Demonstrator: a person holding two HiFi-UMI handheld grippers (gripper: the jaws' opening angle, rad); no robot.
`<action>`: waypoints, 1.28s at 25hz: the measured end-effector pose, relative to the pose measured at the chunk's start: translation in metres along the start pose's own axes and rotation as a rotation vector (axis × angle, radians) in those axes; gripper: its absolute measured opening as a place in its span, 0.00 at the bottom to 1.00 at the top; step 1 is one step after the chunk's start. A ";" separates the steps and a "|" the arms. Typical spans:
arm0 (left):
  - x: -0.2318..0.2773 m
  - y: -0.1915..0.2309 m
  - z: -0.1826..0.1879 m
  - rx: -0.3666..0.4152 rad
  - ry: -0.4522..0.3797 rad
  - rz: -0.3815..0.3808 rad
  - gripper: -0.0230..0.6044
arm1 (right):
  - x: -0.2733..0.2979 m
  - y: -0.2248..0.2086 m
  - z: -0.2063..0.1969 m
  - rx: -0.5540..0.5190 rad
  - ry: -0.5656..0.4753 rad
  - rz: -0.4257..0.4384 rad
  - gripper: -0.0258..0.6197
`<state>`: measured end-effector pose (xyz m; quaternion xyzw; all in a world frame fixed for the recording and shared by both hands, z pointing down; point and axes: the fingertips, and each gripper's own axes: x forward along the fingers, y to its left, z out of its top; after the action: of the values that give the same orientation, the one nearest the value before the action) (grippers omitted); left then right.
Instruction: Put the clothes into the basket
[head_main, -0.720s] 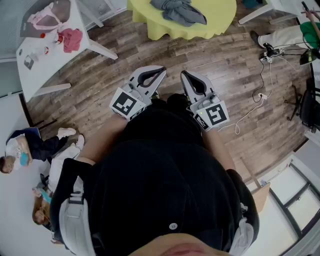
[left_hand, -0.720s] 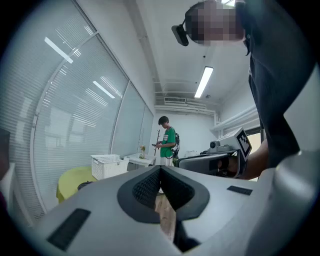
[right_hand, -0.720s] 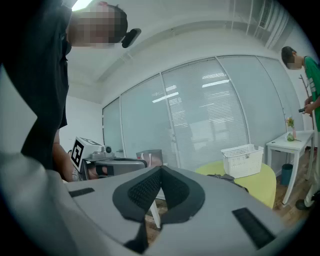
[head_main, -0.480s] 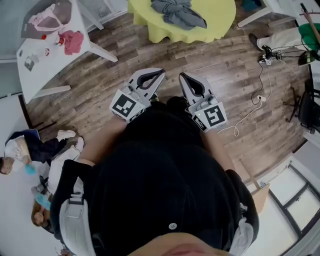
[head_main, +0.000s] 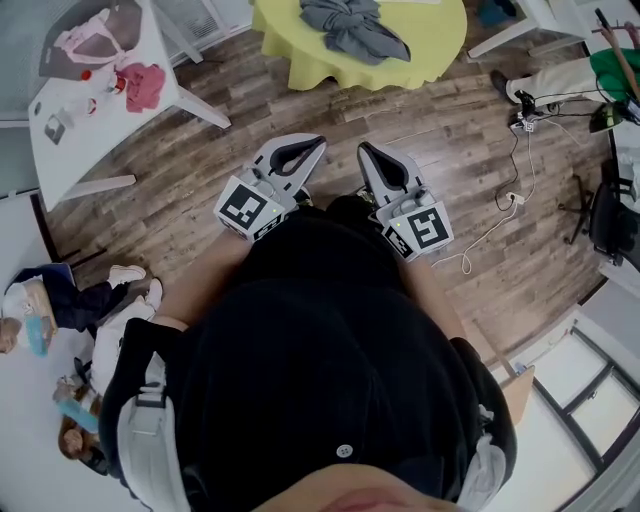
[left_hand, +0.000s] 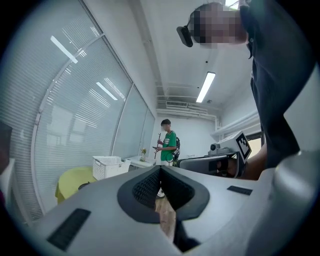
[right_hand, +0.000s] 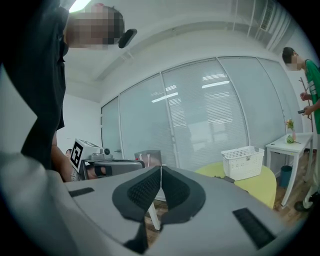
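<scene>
A heap of grey clothes (head_main: 352, 25) lies on the round yellow table (head_main: 430, 40) at the top of the head view. A pink garment (head_main: 142, 85) lies on the white table (head_main: 70, 150) at the upper left. The white basket (left_hand: 106, 166) stands on the yellow table, and the right gripper view shows the basket (right_hand: 243, 161) too. My left gripper (head_main: 318, 141) and right gripper (head_main: 365, 149) are held side by side in front of my body, above the wooden floor. Both are shut and empty, short of the yellow table.
A pink bag (head_main: 95, 30) sits on the white table. Cables (head_main: 515, 195) trail over the floor at the right. People (head_main: 60, 300) sit on the floor at the lower left. A person in a green shirt (left_hand: 167, 142) stands by a small white table (right_hand: 292, 145).
Both grippers keep almost the same pose. The yellow table and the clothes have slipped slightly toward the top of the head view.
</scene>
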<state>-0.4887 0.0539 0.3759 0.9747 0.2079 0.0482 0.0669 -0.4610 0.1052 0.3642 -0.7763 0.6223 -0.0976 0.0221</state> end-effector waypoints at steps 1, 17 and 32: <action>0.001 0.001 0.001 0.000 -0.003 -0.005 0.05 | 0.000 -0.002 0.000 -0.002 0.005 -0.004 0.08; 0.089 0.040 0.012 -0.025 0.016 0.035 0.05 | 0.020 -0.106 0.016 -0.015 0.007 -0.007 0.08; 0.242 0.058 0.039 0.006 0.031 0.069 0.05 | 0.020 -0.258 0.052 -0.014 -0.016 0.063 0.08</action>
<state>-0.2409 0.0966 0.3620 0.9806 0.1753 0.0652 0.0593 -0.1997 0.1390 0.3557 -0.7574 0.6468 -0.0865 0.0247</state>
